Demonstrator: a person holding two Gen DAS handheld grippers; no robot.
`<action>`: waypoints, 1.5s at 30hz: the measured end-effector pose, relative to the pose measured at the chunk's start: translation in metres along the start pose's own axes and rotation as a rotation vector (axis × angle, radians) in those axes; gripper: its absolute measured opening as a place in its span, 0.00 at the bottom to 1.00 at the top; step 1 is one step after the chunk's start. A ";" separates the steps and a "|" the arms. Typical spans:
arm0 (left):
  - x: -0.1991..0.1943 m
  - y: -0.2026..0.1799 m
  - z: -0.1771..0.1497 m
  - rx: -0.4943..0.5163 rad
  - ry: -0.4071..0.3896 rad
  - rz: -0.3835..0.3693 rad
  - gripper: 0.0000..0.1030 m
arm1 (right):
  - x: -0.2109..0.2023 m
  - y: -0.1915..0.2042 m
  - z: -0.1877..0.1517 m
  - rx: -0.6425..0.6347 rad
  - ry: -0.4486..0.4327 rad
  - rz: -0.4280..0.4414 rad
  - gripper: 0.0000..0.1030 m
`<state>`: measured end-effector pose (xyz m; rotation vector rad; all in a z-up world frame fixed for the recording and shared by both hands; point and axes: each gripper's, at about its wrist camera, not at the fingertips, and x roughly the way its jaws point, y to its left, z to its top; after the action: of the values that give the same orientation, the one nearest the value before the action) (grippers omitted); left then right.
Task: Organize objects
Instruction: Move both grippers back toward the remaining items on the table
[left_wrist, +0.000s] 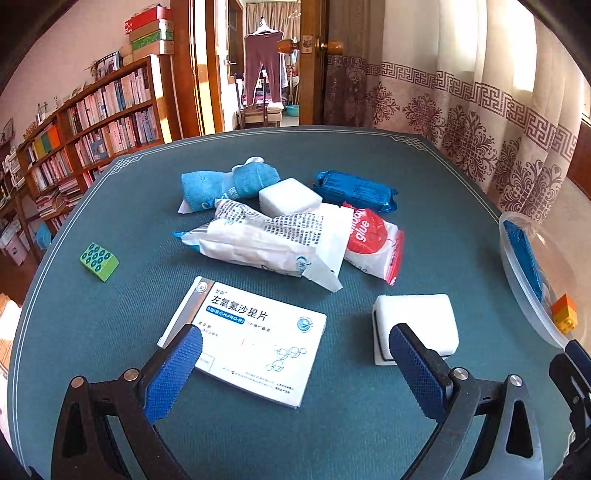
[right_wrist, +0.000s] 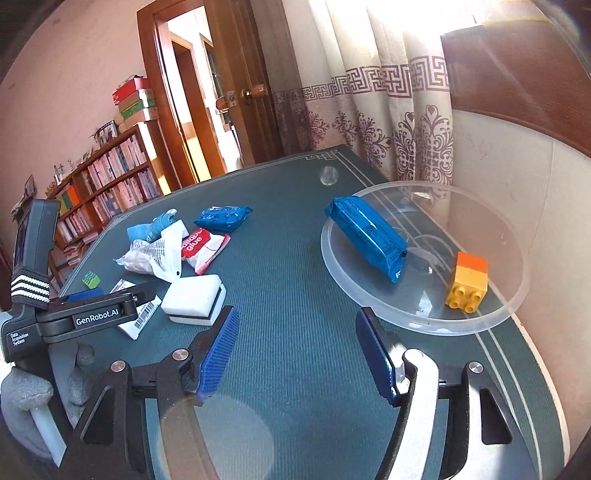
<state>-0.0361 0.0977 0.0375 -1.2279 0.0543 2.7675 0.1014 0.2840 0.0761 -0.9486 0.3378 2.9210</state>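
My left gripper (left_wrist: 295, 350) is open and empty above a white medicine box (left_wrist: 251, 336) on the green table mat. A white sponge (left_wrist: 417, 325) lies just past its right finger. Beyond lie a white printed bag (left_wrist: 266, 240), a red glue packet (left_wrist: 373, 240), a blue packet (left_wrist: 354, 190), blue cloth rolls (left_wrist: 225, 182), another white sponge (left_wrist: 290, 195) and a green brick (left_wrist: 99, 260). My right gripper (right_wrist: 295, 343) is open and empty, just short of a clear bowl (right_wrist: 373, 312) holding a blue packet (right_wrist: 369, 236) and a yellow-orange brick (right_wrist: 467, 282).
The left gripper body (right_wrist: 77, 314) shows at the left in the right wrist view. The table's right edge (right_wrist: 532, 354) runs close behind the bowl, with curtains (left_wrist: 480, 110) beyond. A bookshelf (left_wrist: 92, 122) stands to the left and a doorway (left_wrist: 266, 62) at the far side.
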 end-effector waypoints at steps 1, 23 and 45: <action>0.001 0.006 -0.001 -0.016 0.007 0.004 1.00 | 0.002 0.003 -0.001 -0.004 0.006 0.002 0.65; 0.039 0.052 0.012 -0.382 0.123 0.067 1.00 | 0.023 0.023 -0.011 -0.034 0.065 0.057 0.65; 0.014 0.058 -0.019 -0.257 0.133 0.013 1.00 | 0.051 0.057 0.006 -0.096 0.132 0.161 0.73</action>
<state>-0.0384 0.0394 0.0140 -1.4734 -0.2914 2.7656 0.0500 0.2287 0.0619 -1.1849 0.2950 3.0511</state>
